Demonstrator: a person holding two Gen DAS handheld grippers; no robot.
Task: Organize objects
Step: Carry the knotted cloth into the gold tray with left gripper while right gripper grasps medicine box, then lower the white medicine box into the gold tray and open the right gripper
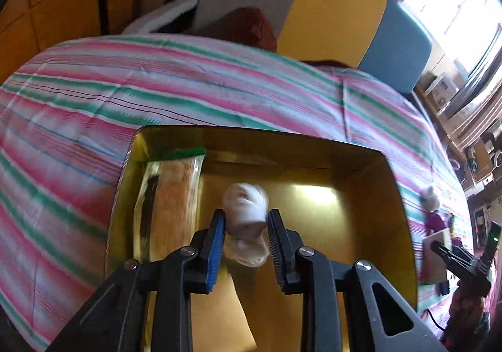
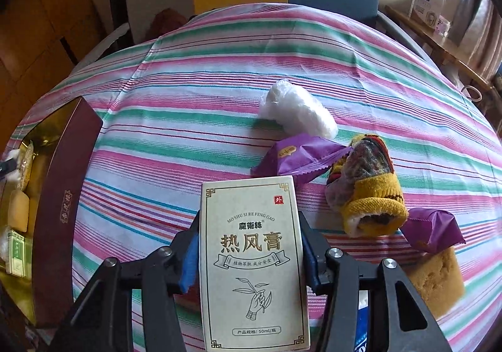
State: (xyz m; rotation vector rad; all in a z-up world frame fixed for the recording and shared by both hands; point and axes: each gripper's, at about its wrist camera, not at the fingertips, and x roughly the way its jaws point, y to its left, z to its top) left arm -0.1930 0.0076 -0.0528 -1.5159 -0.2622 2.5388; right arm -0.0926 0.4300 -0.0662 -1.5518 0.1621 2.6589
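Because the right gripper (image 2: 251, 261) clamps the cream box (image 2: 252, 261) only at its edges, it may twist loose; the left gripper (image 1: 246, 245) (above the gold box (image 1: 404, 195)) pinches a white wad (image 1: 246, 206), with loose snacks at two o'clock.

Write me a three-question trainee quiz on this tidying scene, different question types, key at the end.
1. True or false: the right tool grips a cream carton by its sides.
2. The white bundle between the left tool's pads is over: A) the striped cloth B) the gold tray C) the yellow sponge
3. Fill in: the two snack packets on the cloth are ____ in colour.

Key: 1 true; 2 B; 3 purple
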